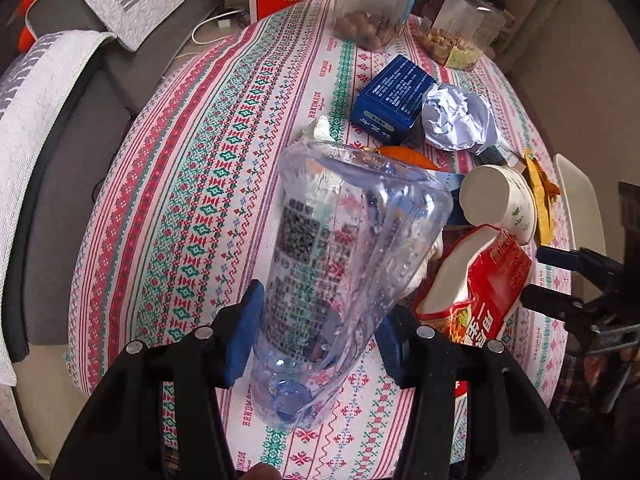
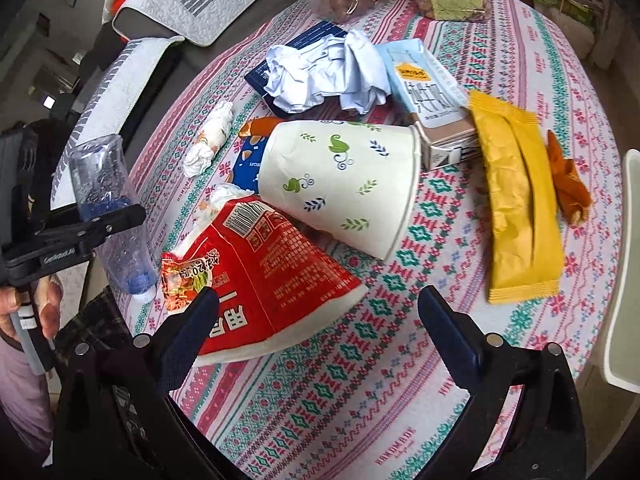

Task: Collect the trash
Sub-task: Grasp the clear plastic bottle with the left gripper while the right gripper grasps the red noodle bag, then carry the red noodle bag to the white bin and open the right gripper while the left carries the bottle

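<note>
My left gripper [image 1: 316, 336] is shut on a clear empty plastic bottle [image 1: 344, 264] and holds it above the table; it also shows in the right wrist view [image 2: 108, 204]. My right gripper [image 2: 320, 316] is open, low over a red instant-noodle cup [image 2: 268, 272] lying on its side, with the left finger at the cup's rim. A white paper cup [image 2: 340, 184] with leaf prints lies behind it. Crumpled pale paper [image 2: 324, 72], a yellow wrapper [image 2: 516, 196], a milk carton [image 2: 432, 100] and a tissue wad [image 2: 208, 140] lie around.
The round table has a patterned cloth [image 2: 360, 380]. A blue box [image 1: 392, 96] and clear jars of nuts [image 1: 372, 4] stand at the far side. Orange peel [image 2: 568, 184] lies at the right. A grey sofa [image 1: 60, 128] is on the left, a white chair [image 2: 624, 272] on the right.
</note>
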{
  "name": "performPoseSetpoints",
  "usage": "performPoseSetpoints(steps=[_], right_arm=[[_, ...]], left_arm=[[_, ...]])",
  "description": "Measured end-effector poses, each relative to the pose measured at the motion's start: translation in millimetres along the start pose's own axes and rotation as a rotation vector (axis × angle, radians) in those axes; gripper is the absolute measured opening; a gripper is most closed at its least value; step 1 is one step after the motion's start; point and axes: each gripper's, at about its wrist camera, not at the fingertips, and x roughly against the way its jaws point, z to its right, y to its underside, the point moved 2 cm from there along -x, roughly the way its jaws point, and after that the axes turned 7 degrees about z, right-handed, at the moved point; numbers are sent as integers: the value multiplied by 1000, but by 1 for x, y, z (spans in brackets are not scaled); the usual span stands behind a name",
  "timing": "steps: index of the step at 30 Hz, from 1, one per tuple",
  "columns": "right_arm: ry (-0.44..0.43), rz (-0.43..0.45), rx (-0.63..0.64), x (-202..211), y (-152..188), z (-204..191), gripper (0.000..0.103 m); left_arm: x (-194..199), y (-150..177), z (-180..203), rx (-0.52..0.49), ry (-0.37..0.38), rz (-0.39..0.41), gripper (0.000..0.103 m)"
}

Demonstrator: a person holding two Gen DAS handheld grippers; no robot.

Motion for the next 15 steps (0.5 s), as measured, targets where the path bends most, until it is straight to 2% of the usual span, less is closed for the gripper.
performPoseSetpoints(steps=[2,4,6,8,15], right_arm=[[-28,-29,-19,-14,1,-2,88],[-55,-66,-32,-24,3,-6,75],[-78,-55,-31,-22,3,-10,60],[-104,-40,-23,-16,4,-15,49],[-87,22,55,5,7,-37,34]], left_arm=[[8,6,-3,11,12,13,52],[18,11,-6,16,21,25,52],[19,12,-10,20,21,39,51],[21,14,-14,37,25,54,51],[30,18,-18,113,24,121,51]])
